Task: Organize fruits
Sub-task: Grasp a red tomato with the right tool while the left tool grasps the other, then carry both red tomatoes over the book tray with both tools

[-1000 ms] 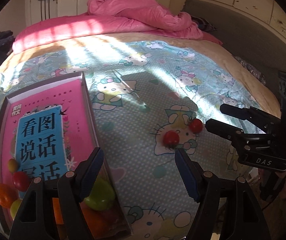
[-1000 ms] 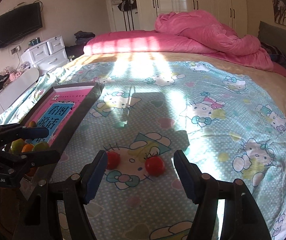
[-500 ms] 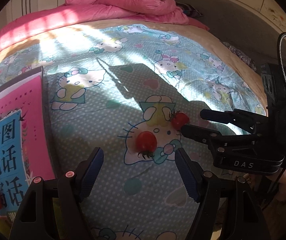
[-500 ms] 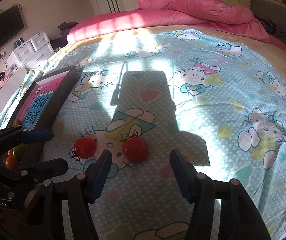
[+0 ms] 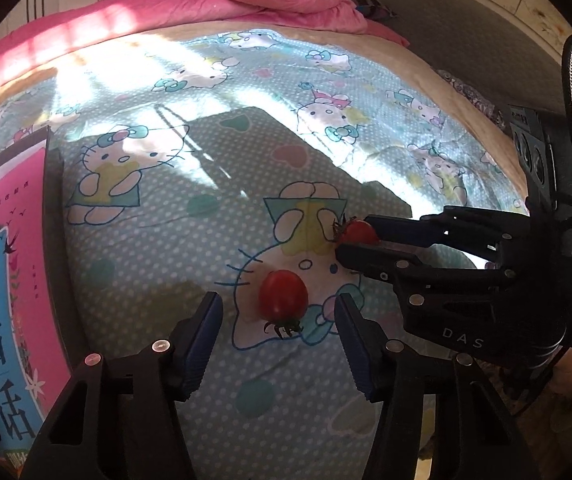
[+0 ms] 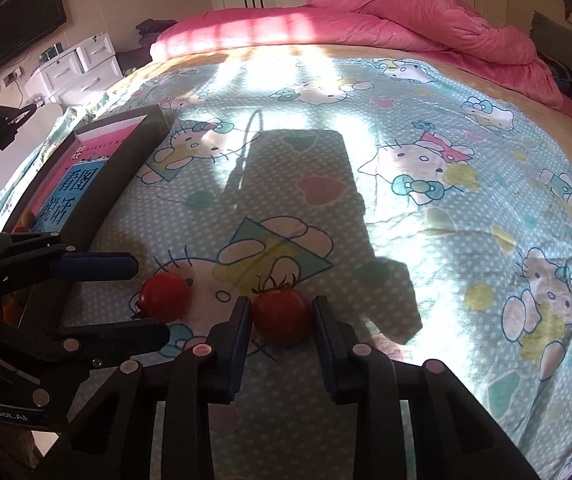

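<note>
While sunlight falls in stripes across the cartoon-cat bedsheet (image 6: pixel 425 208), two small red tomatoes sit side by side on it, close together but not touching. Over the left-hand tomato (image 5: pixel 282 295) hangs the left gripper (image 5: pixel 278 332), its blue-padded fingers spread wide with clear gaps on both sides, so it has hold of nothing; the fruit lies just ahead of the fingertips, stem end turned toward the gripper. On the other tomato (image 6: pixel 282 315), the right gripper (image 6: pixel 282 328) has its fingers drawn in close, one on each side, the left pad looking pressed against the skin and the right pad at or very near it; from where I stand I cannot tell whether the grip is firm, and the fruit rests on the sheet. Off to the left lies a shallow dark-walled box (image 6: pixel 126 176) with a pink and blue printed bottom, a few small fruits gathered at its near end. A crumpled pink duvet (image 6: pixel 425 16) is heaped at the far side of the bed.
</note>
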Demonstrator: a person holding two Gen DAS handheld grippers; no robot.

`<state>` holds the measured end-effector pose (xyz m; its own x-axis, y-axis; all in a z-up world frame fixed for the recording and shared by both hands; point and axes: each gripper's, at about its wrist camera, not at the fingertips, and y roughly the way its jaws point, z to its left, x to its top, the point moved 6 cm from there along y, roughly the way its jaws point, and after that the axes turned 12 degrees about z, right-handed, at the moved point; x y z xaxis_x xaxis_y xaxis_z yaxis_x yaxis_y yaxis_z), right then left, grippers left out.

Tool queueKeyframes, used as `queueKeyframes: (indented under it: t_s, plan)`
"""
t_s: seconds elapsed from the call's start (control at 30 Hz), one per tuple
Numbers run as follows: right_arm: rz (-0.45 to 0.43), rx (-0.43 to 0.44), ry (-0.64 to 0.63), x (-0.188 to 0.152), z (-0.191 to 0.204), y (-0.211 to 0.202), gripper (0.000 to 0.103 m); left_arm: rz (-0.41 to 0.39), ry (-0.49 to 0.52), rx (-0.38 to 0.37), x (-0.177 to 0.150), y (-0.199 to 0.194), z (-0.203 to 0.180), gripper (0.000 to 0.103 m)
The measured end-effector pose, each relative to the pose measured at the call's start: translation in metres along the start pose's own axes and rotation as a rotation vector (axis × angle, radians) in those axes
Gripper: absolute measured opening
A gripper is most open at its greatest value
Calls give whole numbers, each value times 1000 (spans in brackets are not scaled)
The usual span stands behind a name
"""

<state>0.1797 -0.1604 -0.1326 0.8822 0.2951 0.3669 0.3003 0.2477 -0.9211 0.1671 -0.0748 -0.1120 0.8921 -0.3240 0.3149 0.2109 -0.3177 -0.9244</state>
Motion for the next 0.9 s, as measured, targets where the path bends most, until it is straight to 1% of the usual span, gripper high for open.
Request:
queueKeyframes:
  t_s: [0.07,0.13,0.2,0.37,0.57,0.63,0.73,0.9]
  plan:
    - [2,-3,-1,1,0,1,30,5,2,-5,1,3,-1,57]
    - [-1,9,13,2,-2,0,30,10,8,-3,1,5,-2,53]
    - [-10,18,31,3,-4,-3,30,16,10,-4,2,8,-3,51]
    - [-30,32,78,3,-12,-10,30,24,24,-10,4,13,-8,50]
    - [-47,45,123,4,-20,-16,30,26,32,-13,7,17,-12,45]
    - [-52,44,135,3,-22,-18,30,26,39,-8,8,19,-14,38]
    - [-58,41,142,3,-24,-20,30,28,47,2,8,22,-14,30]
    - [-74,45,148,4,-24,-25,30,23,35,-12,8,18,-12,30]
